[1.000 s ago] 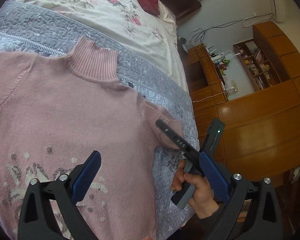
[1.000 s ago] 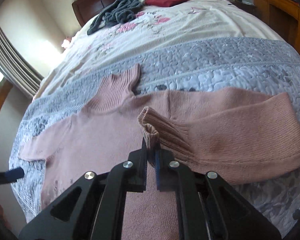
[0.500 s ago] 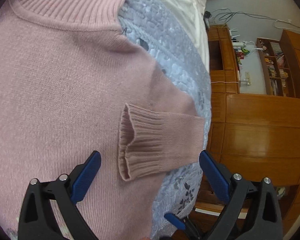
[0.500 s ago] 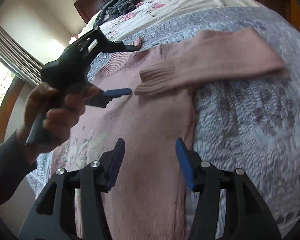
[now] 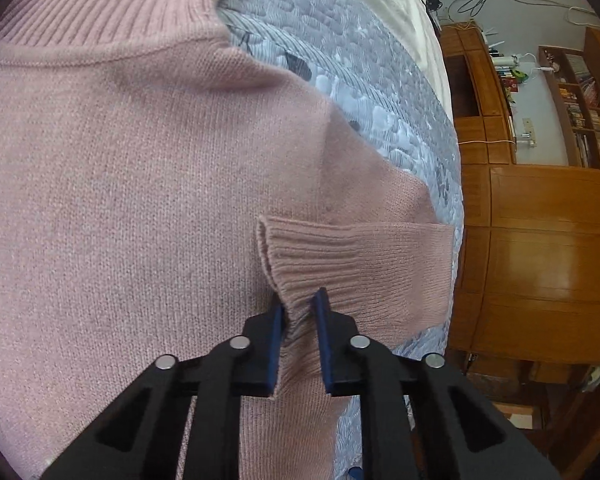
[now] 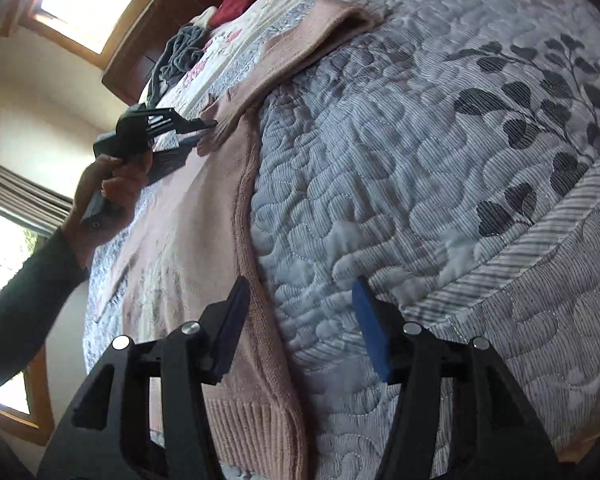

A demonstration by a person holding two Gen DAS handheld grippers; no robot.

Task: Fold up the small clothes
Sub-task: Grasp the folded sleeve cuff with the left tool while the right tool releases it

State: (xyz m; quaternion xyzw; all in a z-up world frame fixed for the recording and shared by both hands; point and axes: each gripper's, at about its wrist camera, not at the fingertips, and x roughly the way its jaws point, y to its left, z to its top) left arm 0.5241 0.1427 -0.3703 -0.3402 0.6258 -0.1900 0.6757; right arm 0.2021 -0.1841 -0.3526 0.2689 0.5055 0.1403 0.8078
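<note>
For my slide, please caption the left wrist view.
Left tongs pinch the folded sleeve's cuff on a pink sweater.

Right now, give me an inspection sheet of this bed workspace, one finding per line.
Surface: grey quilted bedspread, floral sheet beyond it.
Job's things: pink sweater lying flat, one sleeve folded across its body, ribbed cuff on top.
Clutter: grey garment and red garment near the headboard.
Grippers: left gripper jaws shut on the cuff; right gripper jaws open, holding nothing, over the sweater's side edge.
Cables: wires on the far wall.
Surroundings: wooden cabinets, shelves, windows.
</note>
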